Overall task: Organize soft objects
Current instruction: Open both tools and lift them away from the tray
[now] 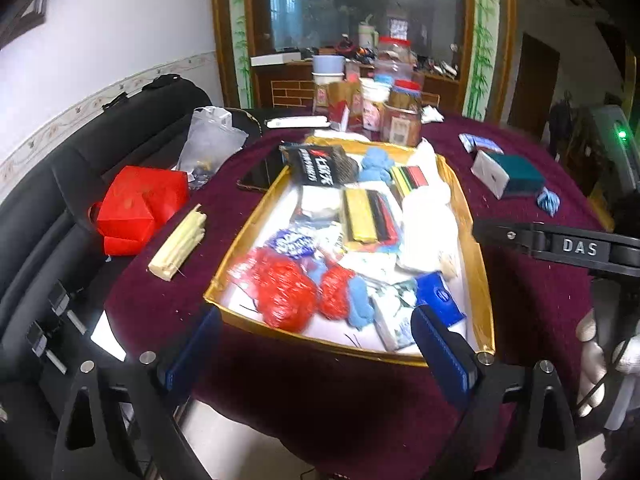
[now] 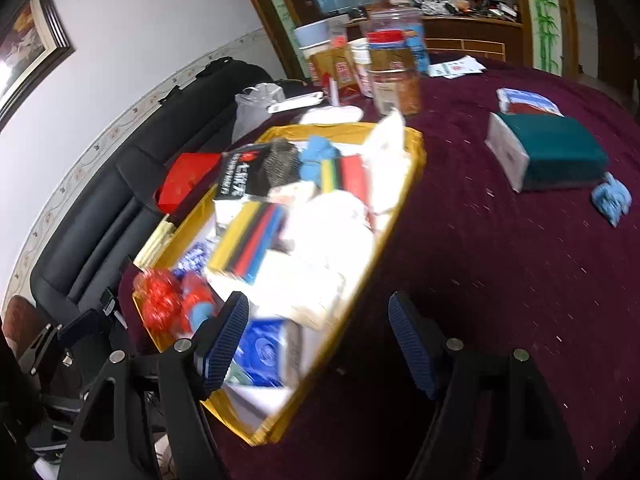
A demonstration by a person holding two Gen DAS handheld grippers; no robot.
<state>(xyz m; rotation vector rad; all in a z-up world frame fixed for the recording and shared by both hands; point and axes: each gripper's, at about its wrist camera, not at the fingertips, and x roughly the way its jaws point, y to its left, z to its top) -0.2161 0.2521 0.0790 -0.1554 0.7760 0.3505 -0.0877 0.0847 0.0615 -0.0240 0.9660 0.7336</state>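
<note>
A gold-rimmed tray [image 1: 472, 240] heaped with soft goods sits at the centre of a round table under a maroon cloth [image 1: 320, 392], and everything else is placed around it. Left of the tray, off the table's edge, a red paper bag [image 1: 140, 208] rests on a dark sofa; between bag and tray lies a pale bundle of sticks [image 1: 180, 242]. Inside the tray, at its near left corner, are two red mesh scrubbers [image 1: 280, 292]; toward the far left corner a black packet [image 1: 316, 168] carries white lettering too blurred to read. Striped sponge packs [image 1: 370, 216], white cloths and a blue-labelled packet [image 1: 438, 296] fill the rest. Beyond the tray's far edge stand jars with red lids, their labels illegible. Right of the tray, on the cloth, a teal sponge block [image 2: 560, 156] lies against a white box, with a small blue puff [image 2: 612, 198] just beside it.

The left gripper [image 1: 316, 344] hangs over the tray's near rim, jaws spread wide, nothing between them. The right gripper [image 2: 316, 340] straddles the tray's near right rim, jaws apart and empty. Seen from the left wrist, its black body reads "DAS".
</note>
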